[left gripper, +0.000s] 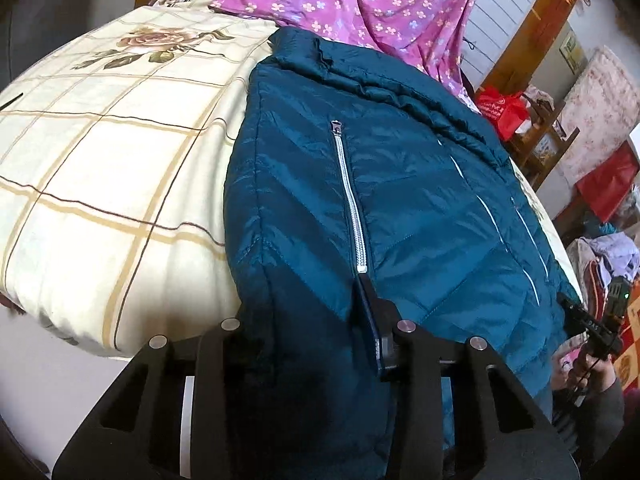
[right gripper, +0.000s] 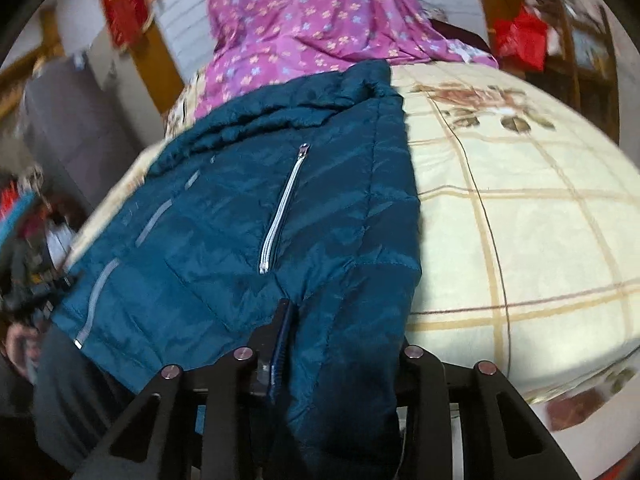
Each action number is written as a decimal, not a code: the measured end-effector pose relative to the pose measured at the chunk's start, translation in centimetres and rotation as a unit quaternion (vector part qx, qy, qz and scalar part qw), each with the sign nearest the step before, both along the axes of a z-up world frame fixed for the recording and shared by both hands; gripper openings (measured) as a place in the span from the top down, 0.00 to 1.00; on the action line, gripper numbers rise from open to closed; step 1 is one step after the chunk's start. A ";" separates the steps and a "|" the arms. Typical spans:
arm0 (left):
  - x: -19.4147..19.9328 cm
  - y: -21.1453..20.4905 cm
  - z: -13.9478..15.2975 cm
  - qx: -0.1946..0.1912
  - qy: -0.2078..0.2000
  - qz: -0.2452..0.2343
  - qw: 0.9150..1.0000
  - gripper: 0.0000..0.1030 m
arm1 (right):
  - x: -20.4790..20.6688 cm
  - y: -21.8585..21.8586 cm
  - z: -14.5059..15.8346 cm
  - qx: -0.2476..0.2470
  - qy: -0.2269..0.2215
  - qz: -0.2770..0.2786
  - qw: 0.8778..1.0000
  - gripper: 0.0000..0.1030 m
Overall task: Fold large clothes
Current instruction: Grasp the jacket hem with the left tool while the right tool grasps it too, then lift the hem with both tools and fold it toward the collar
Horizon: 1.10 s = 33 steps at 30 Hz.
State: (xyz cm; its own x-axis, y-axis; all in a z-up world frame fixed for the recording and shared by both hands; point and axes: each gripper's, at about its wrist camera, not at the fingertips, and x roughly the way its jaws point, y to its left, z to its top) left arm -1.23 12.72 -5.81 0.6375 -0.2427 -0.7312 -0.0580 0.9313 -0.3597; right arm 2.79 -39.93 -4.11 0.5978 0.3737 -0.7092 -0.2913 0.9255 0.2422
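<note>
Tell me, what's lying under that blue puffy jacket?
The jacket lies on a cream checked bedspread with a rose print; purple floral fabric lies beyond it. Whatever sits directly beneath the jacket is covered.

The teal jacket (left gripper: 400, 208) buries each gripper's far finger, and its hem runs off the bottom edge.

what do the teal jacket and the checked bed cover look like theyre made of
Teal quilted puffer jacket: likely thin nylon or polyester shell, slightly glossy, with stitched padded channels and a silver, metal-looking pocket zipper. Cream checked bed cover with rose print: matte woven fabric, possibly cotton, with no sheen.
</note>
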 end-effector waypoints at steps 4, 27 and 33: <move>-0.2 -0.2 -0.1 0.006 -0.002 -0.012 1.000 0.64 | -0.2 0.6 -0.2 -0.028 -0.014 0.006 0.999 0.69; -3.8 3.3 7.5 -0.050 -0.103 0.029 0.993 0.90 | -5.7 0.3 6.7 0.090 -0.111 -0.048 0.989 0.90; -6.7 5.0 10.4 -0.067 -0.137 0.040 0.988 0.90 | -8.8 0.0 9.5 0.110 -0.136 -0.054 0.983 0.91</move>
